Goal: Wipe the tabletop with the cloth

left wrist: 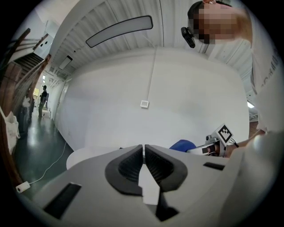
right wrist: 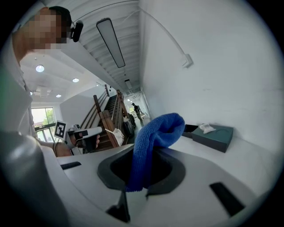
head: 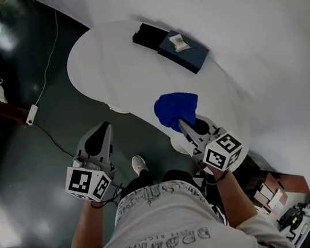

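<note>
Your R gripper (head: 186,127) pinches the blue cloth (head: 176,107) at the white tabletop's (head: 116,62) near edge, bare surface lying ahead-left; L gripper (head: 104,131), jaws pressed together w/ nothing between, hangs off-table over the floor (head: 38,162).

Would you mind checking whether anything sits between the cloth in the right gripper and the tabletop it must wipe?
Nothing visible does. The blue cloth, clamped in the right gripper, is over bare tabletop. The teal box and black object lie farther along.
</note>
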The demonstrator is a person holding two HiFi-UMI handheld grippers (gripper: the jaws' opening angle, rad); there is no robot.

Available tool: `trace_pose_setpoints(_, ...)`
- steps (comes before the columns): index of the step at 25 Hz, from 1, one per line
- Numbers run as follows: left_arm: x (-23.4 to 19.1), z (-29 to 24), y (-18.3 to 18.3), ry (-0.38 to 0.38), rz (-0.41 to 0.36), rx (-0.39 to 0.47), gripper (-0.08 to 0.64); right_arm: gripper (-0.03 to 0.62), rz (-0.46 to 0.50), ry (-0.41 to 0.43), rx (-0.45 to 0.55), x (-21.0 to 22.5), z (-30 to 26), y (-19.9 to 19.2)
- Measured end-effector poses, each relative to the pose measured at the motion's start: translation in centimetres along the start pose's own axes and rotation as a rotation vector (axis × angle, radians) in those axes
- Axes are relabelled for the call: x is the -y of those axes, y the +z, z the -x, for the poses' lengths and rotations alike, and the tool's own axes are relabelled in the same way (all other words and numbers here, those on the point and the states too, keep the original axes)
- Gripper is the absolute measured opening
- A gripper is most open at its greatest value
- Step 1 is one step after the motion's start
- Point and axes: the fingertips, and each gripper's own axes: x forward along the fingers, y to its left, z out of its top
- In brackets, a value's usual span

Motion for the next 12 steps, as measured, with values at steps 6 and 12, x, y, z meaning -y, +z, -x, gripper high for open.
trace_pose_setpoints(6,-2.2,-1.4,0.1,-0.007,0.003,-0.014,0.031,0.061,-0.003,-0.001,0.002,0.5,-2.4,0.8)
trace_pose_setpoints(12,-3.7,-3.5,0.1,-0.007,0.009,-0.024,0.031,0.061,-0.009,-0.001,-0.006,1.9,-4.3,1.4)
